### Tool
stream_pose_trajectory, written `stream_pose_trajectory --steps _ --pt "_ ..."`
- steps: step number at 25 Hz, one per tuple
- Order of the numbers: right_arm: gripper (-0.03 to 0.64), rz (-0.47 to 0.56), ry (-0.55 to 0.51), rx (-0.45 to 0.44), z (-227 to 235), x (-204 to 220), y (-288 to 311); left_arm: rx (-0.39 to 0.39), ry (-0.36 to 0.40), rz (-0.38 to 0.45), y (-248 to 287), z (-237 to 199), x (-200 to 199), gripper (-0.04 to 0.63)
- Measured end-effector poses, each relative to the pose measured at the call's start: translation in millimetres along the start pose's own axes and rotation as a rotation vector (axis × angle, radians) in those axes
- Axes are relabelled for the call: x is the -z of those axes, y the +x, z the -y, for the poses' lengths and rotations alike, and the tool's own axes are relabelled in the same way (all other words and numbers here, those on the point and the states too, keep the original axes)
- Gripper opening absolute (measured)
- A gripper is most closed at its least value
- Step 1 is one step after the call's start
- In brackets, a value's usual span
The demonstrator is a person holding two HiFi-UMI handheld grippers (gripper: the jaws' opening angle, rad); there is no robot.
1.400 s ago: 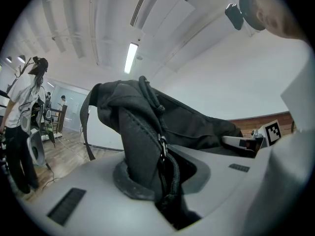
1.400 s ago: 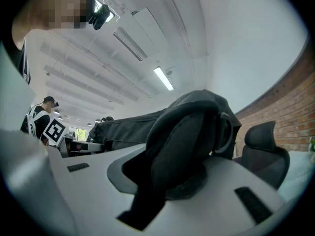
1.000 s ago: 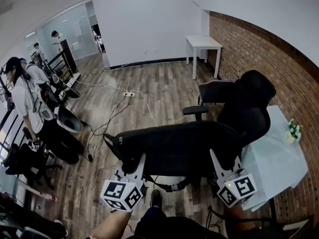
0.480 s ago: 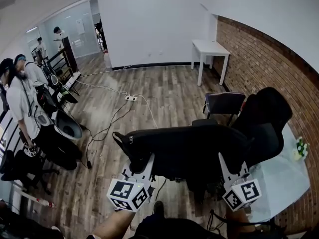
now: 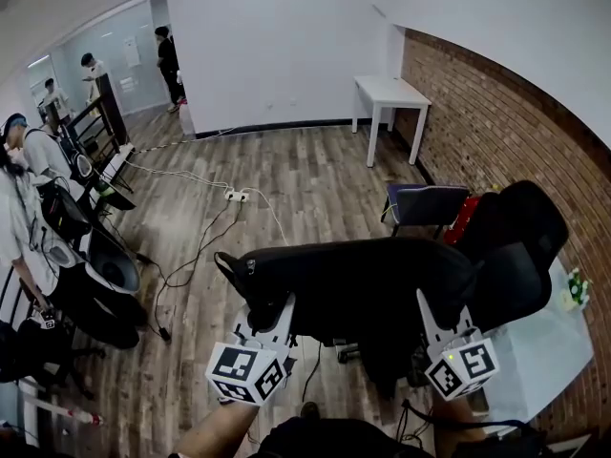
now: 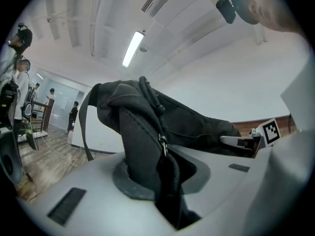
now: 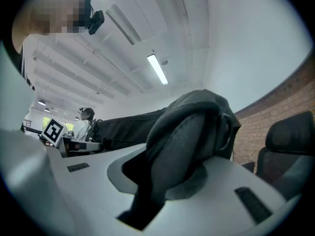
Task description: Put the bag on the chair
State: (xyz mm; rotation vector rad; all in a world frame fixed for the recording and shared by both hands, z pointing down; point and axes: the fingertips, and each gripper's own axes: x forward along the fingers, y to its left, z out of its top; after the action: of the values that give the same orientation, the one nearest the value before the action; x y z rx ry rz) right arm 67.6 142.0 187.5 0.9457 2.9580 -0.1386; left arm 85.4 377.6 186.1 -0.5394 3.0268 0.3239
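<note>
The left gripper (image 5: 275,315) and right gripper (image 5: 431,313) clamp the bag (image 5: 353,275) at its 2 ends (carry step); next, lower it onto the chair (image 5: 520,219).

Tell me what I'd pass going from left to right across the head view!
A person in a white shirt, left gripper, right gripper, black office chair. The black bag stretches across both grippers, so I skipped it.
</note>
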Motion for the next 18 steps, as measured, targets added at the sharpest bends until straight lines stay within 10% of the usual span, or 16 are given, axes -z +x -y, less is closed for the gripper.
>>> stream_pose_trajectory --steps 18 --pt "0.083 -0.035 -0.007 0.097 42.2 14.2 69.6 0.092 -0.038 -0.033 87.8 -45.8 14.4 0.078"
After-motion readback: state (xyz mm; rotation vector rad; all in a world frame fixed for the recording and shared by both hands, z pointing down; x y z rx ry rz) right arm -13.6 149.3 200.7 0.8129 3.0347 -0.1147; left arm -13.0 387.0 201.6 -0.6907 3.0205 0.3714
